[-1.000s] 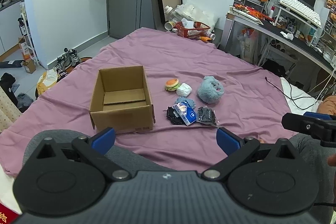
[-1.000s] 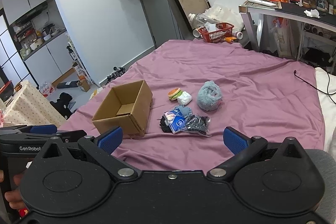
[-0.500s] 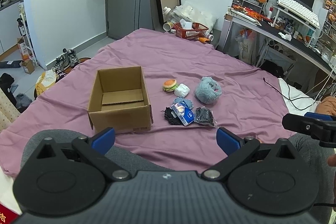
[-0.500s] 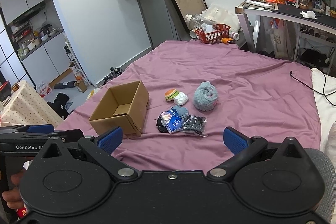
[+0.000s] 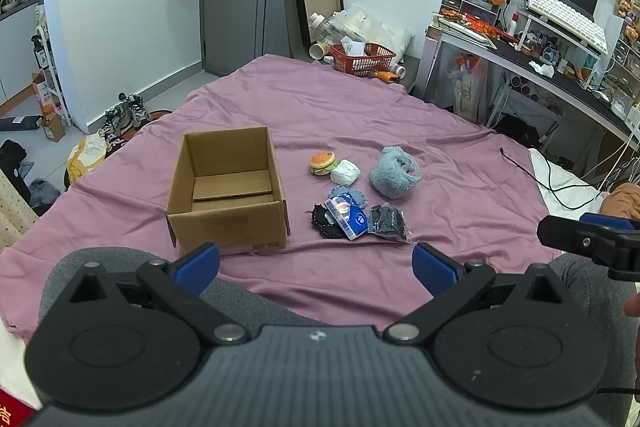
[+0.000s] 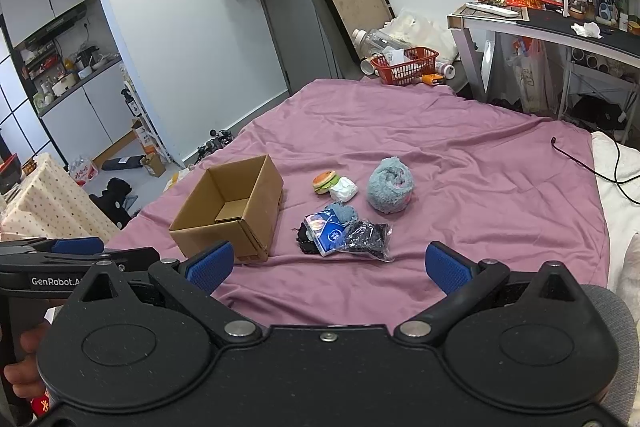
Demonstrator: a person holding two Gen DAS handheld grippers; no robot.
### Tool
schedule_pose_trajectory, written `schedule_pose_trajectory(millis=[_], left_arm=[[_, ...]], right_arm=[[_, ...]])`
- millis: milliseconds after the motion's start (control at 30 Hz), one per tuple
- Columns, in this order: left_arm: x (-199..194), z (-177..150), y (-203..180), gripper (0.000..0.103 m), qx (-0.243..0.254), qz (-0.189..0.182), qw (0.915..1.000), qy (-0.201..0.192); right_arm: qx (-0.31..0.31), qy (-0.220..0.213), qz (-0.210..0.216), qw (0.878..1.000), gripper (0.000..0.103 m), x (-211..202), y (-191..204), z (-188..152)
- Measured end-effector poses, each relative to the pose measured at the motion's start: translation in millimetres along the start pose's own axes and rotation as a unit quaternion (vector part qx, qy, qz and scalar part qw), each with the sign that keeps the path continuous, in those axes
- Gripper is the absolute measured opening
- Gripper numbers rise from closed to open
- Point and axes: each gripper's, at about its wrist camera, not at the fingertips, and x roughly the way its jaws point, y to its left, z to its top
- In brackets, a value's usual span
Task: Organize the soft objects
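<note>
An open, empty cardboard box stands on the purple bedspread. To its right lie a burger toy, a white soft lump, a fluffy blue ball, a blue tissue pack on dark cloth, and a black item in a clear bag. My left gripper and right gripper are both open and empty, held near the bed's front edge, short of all objects.
A red basket and bottles stand beyond the bed's far edge. A desk with keyboard and monitor is at the right. A black cable lies on the bed's right side. Shoes and clutter are on the floor at the left.
Both views have shifted slightly, so the box and objects sit a little lower and leftward in frame. Nothing on the bed has moved; both grippers stay open.
</note>
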Motion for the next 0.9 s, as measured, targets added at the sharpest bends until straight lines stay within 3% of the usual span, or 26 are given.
schedule_pose_trajectory(millis=[600,900], left_arm=[[0.8,0.8,-2.0,0.102,-0.001,-0.001,1.0000,-0.002],[18.9,16.8,-11.4,0.102,-0.004,-0.001,1.0000,-0.008]], right_arm=[[0.004,0.006,0.001,1.000,0.103,3.7,-5.7,1.1],[0.004,0.019,0.007,1.000,0.103,20.6,-13.3,6.2]])
